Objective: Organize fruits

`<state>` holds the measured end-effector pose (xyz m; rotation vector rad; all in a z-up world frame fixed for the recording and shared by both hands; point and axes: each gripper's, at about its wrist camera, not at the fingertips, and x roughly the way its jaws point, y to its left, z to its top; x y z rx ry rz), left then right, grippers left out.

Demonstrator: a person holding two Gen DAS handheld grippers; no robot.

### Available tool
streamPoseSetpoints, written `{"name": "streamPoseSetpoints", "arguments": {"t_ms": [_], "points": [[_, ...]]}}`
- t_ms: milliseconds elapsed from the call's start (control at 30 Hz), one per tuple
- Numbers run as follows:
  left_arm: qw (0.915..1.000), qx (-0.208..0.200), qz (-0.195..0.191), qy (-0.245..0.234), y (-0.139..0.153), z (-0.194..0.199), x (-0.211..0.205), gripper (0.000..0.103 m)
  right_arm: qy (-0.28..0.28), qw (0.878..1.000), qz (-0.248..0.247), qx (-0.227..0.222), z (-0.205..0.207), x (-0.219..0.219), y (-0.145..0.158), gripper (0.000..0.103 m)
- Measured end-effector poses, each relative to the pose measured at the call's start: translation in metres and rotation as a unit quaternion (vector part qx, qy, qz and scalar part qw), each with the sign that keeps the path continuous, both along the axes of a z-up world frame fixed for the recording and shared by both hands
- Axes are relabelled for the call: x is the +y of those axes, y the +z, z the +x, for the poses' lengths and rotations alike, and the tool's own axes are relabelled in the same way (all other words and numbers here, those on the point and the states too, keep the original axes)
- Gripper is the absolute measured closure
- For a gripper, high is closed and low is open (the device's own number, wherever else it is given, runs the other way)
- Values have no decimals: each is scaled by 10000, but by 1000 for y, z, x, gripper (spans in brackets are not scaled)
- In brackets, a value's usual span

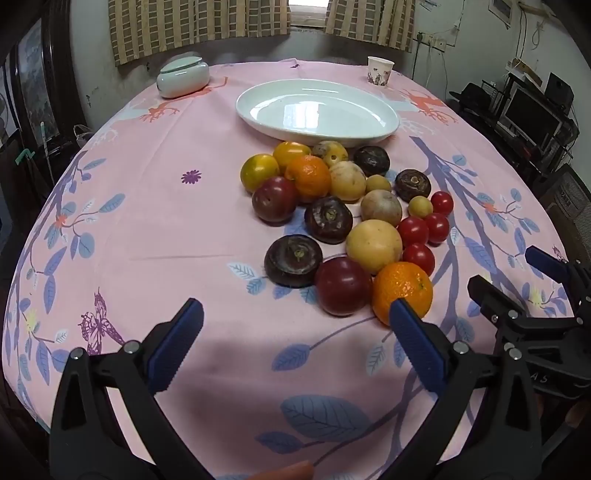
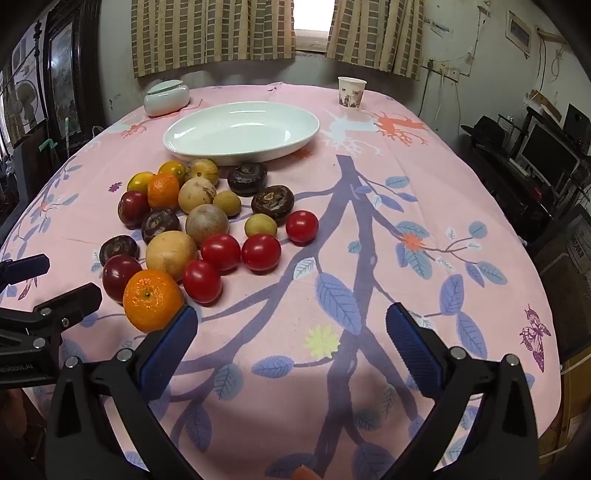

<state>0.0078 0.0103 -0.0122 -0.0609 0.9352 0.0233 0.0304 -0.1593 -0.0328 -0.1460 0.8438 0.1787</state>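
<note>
Covering the table, pink floral cloth

Far across the counter from the claw sits a pale lidded jar, with a floral paper cup at the other far corner. Checked curtains hang beyond; monitor off right.

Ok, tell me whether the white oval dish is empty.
Empty: the white oval dish shows only bare glaze; the fruits lie on the cloth.
</note>
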Motion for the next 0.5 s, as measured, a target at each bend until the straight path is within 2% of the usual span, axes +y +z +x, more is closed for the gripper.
{"name": "streamPoseSetpoints", "arguments": {"t_ms": [500], "points": [[10000, 37, 11, -14, 1, -2, -3, 2, 5, 10000, 10, -5, 0, 0, -1, 1]]}}
